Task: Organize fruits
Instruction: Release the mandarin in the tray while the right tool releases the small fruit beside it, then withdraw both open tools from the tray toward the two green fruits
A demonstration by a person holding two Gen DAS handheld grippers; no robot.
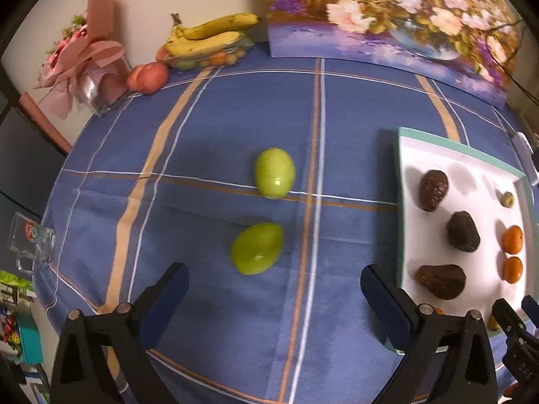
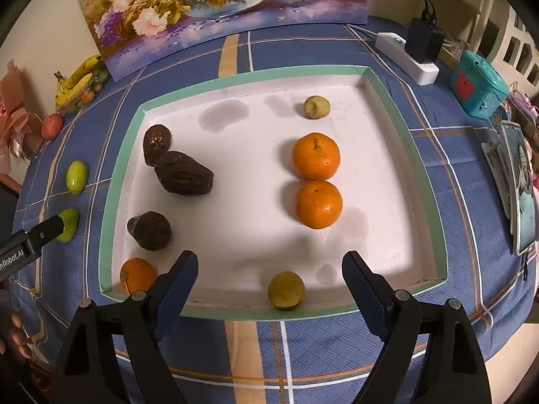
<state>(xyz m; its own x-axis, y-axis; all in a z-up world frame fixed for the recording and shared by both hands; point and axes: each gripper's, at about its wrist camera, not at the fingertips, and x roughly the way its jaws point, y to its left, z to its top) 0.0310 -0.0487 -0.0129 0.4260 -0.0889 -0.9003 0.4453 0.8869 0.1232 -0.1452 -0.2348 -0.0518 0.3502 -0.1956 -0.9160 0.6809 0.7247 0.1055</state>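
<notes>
Two green fruits lie on the blue tablecloth in the left wrist view, a far one [image 1: 274, 177] and a near one [image 1: 257, 253]. My left gripper [image 1: 274, 286] is open and empty just behind the near one. A white tray with a green rim [image 2: 121, 155] holds three dark brown fruits [image 2: 183, 173], three oranges [image 2: 316, 156] and two small yellow-green fruits [image 2: 286, 290]. My right gripper [image 2: 269, 269] is open and empty above the tray's near edge. The left gripper's finger [image 2: 40, 234] shows at the left in the right wrist view, over a green fruit [image 2: 69, 224].
A dish of bananas [image 1: 205, 38] and a red apple [image 1: 148, 77] stand at the far left by a flower painting [image 1: 387, 17]. A glass mug [image 1: 30, 242] lies at the left table edge. A power strip [image 2: 406, 55], a teal box [image 2: 478, 84] and a phone [image 2: 520, 188] sit right of the tray.
</notes>
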